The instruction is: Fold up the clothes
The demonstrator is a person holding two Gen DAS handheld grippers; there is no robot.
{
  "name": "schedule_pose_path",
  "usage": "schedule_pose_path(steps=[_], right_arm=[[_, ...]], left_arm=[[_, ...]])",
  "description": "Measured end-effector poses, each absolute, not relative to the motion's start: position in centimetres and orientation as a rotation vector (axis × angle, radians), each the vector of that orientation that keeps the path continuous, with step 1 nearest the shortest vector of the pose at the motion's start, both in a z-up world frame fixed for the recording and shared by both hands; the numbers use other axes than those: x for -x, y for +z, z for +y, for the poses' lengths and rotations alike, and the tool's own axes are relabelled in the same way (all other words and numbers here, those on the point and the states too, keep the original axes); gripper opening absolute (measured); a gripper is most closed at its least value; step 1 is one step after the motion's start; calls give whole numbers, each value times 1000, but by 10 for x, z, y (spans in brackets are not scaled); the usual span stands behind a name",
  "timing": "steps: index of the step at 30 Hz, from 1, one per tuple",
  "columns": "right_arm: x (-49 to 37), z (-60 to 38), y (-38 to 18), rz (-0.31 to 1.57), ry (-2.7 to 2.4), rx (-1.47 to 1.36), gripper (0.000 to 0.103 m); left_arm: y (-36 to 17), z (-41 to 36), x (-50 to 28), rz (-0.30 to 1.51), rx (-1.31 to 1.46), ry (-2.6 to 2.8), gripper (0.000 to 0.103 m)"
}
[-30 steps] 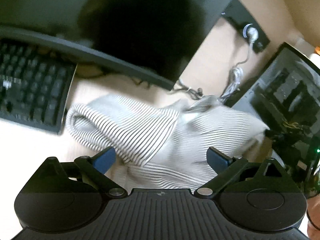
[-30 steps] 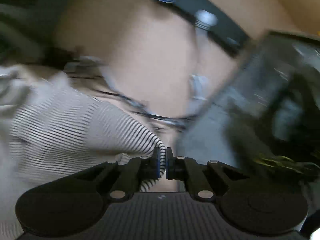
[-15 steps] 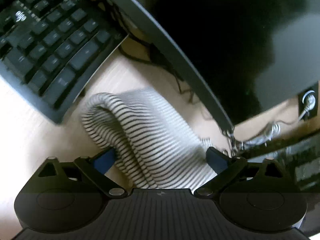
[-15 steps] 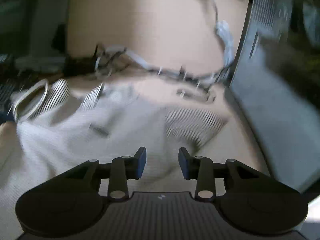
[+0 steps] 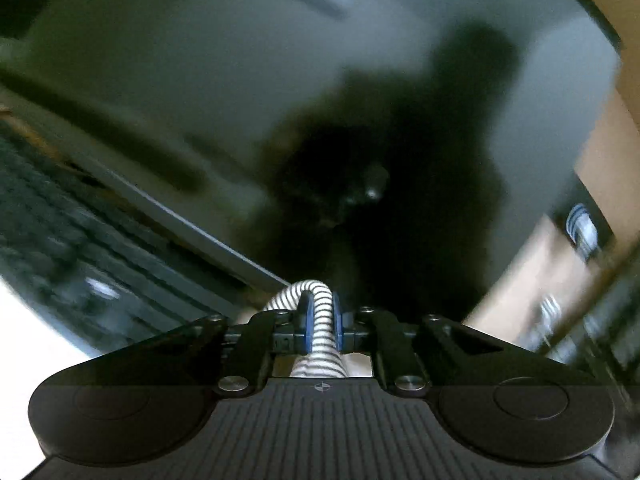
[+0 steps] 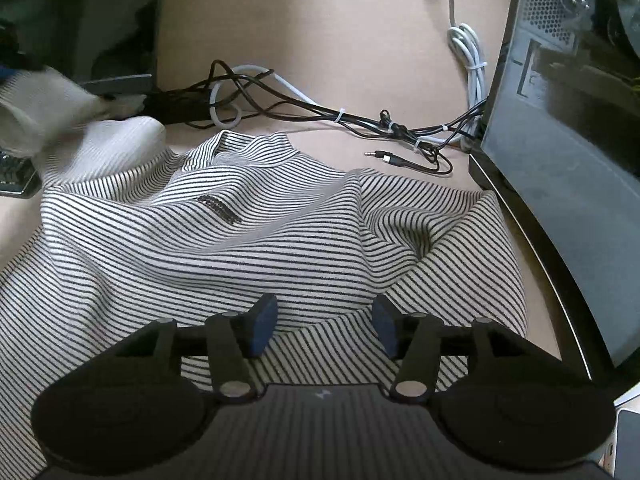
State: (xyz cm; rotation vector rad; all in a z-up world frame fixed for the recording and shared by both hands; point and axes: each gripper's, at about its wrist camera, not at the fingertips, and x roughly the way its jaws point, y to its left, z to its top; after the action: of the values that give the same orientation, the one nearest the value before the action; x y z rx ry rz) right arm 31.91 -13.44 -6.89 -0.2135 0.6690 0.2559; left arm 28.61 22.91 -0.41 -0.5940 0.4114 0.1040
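A white top with thin black stripes [image 6: 280,240] lies rumpled across the tan desk, collar toward the cables. My right gripper [image 6: 324,322] hovers low over its near part. Its jaws are opening, the blue pads stand apart, and the cloth lies under them unpinched. In the left wrist view my left gripper [image 5: 319,322] is shut on a rolled fold of the striped top [image 5: 322,320], lifted in front of a dark monitor. At the far left of the right wrist view a blurred part of the top [image 6: 44,104] is raised off the desk.
A dark monitor [image 5: 240,80] and a black keyboard [image 5: 60,248] fill the left wrist view. Black and white cables [image 6: 304,108] and a loose audio plug [image 6: 384,157] lie behind the top. A computer case [image 6: 560,140] stands close on the right.
My left gripper closed on a fold of the striped top and lifted it toward the monitor. My right gripper let go of the cloth edge, opened, and sank over the spread top.
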Motion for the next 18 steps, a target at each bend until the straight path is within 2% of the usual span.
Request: schedule_pose_path(steps=[4,11,12,13,14,15,16,18], right_arm=[[-324,-134,-68,681,257,237,62],[-332,-129,-66,697,254,275,67],[-333,-128,-64,698,253,275,67],[-334,-127,-62,700,252,275,67],[-335,-125,-59,692,262,273,67],[-335,-122,-56,684,277,279,66],[-336,-118,-54,677,293,289,66],[-339,-112,-55,680,310,306,66]], left_arm=[[-13,275,-267,404,661,249,10],[-18,312,-249,378,724,369,10],[-19,314,-249,386,729,363,13],[-20,311,-253,411,718,326,31],[-20,305,-259,443,684,282,43],[-21,299,-265,475,648,238,63],[-22,290,-271,506,602,195,76],[-26,264,-282,558,463,118,89]])
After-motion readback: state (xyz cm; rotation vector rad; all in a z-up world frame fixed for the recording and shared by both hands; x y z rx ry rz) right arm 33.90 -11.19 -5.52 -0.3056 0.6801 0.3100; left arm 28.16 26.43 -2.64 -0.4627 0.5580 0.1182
